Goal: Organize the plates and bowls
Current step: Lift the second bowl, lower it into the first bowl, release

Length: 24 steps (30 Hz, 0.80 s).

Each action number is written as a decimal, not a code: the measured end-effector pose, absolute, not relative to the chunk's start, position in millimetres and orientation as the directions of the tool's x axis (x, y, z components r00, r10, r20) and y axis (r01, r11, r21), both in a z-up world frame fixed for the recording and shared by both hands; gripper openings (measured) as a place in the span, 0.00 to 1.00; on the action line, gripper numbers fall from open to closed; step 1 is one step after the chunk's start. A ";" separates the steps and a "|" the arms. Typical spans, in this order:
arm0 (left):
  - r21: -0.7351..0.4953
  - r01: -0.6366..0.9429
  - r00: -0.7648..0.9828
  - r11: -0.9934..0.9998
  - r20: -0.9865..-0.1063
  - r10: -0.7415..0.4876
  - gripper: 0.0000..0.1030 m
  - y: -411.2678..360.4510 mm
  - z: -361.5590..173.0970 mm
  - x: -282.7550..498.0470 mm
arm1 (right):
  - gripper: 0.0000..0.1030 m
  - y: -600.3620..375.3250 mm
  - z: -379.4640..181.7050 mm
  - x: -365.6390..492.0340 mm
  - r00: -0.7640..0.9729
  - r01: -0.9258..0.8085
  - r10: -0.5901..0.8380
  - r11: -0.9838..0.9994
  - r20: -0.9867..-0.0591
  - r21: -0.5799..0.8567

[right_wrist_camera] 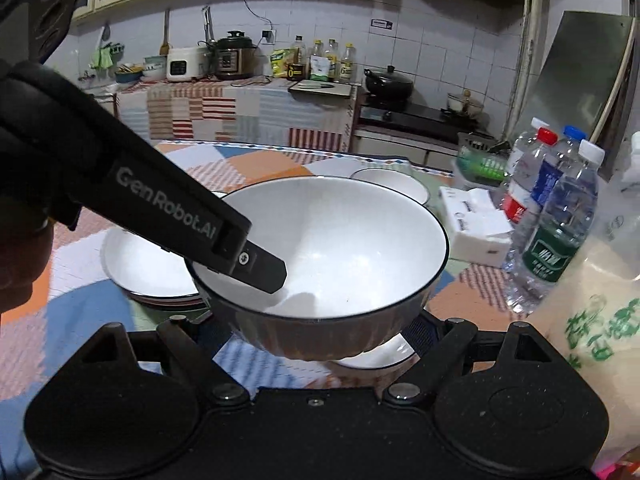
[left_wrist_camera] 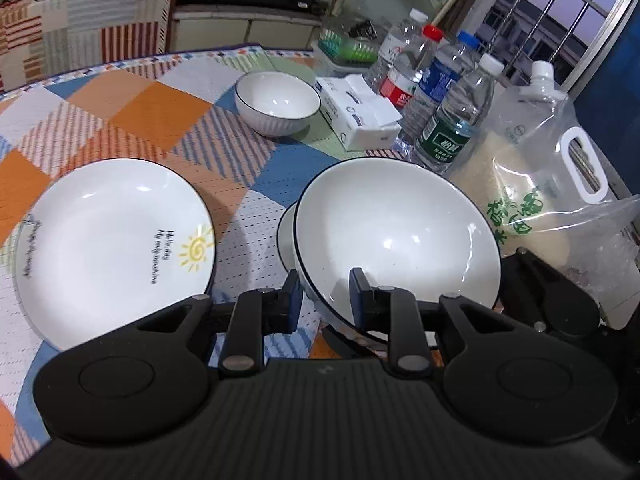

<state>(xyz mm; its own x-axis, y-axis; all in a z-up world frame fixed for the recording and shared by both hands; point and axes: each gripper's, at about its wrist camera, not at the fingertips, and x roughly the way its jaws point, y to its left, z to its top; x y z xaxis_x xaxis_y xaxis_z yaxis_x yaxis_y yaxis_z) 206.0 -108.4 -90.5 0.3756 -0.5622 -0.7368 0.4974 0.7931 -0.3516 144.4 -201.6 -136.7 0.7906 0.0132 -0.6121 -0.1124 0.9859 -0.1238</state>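
Observation:
My left gripper [left_wrist_camera: 326, 296] is shut on the near rim of a large white bowl with a dark rim [left_wrist_camera: 400, 232] and holds it tilted above a smaller white dish [left_wrist_camera: 286, 236]. The same bowl [right_wrist_camera: 340, 240] fills the right wrist view, with the left gripper's finger [right_wrist_camera: 256, 264] inside it and the dish [right_wrist_camera: 376, 354] under it. The right gripper's fingertips are hidden behind the bowl. A white plate with a sun drawing [left_wrist_camera: 112, 248] lies left; it shows in the right wrist view [right_wrist_camera: 148, 268] too. A small white bowl [left_wrist_camera: 278, 102] stands farther back [right_wrist_camera: 390, 184].
Several water bottles [left_wrist_camera: 448, 120], a tissue pack [left_wrist_camera: 360, 114] and a bag of rice [left_wrist_camera: 540, 200] crowd the table's right side. The checked tablecloth [left_wrist_camera: 120, 120] covers the table. A kitchen counter with appliances [right_wrist_camera: 224, 60] and a stove [right_wrist_camera: 400, 112] stand behind.

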 end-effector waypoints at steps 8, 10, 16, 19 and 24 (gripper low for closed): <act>-0.359 0.502 0.295 0.787 -0.784 -0.546 0.22 -131.7 -117.9 236.0 | 0.88 -218.4 -152.7 169.1 0.739 -0.156 -0.004 0.972 -0.674 -0.177; -0.351 0.503 0.283 0.790 -0.797 -0.534 0.22 -135.4 -123.9 241.7 | 0.88 -221.2 -156.7 173.7 0.724 -0.173 0.002 0.969 -0.690 -0.178; -0.297 0.521 0.271 0.800 -0.831 -0.485 0.22 -145.0 -132.1 252.2 | 0.88 -226.2 -166.4 185.1 0.674 -0.214 0.042 0.967 -0.738 -0.140; -0.252 0.541 0.280 0.802 -0.845 -0.455 0.22 -151.3 -130.4 252.9 | 0.88 -231.5 -167.8 191.4 0.654 -0.209 0.064 0.973 -0.754 -0.098; -0.188 0.576 0.279 0.796 -0.870 -0.407 0.22 -162.4 -127.3 253.7 | 0.88 -233.6 -168.0 193.9 0.631 -0.161 0.067 0.986 -0.773 -0.045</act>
<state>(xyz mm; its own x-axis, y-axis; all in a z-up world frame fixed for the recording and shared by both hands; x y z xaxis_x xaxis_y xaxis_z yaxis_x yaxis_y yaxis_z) 253.7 -162.4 -127.3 0.2786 -0.4065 -0.8701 0.5755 0.7960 -0.1876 193.9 -233.6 -168.0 0.6310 0.0675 -0.7728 -0.1609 0.9859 -0.0453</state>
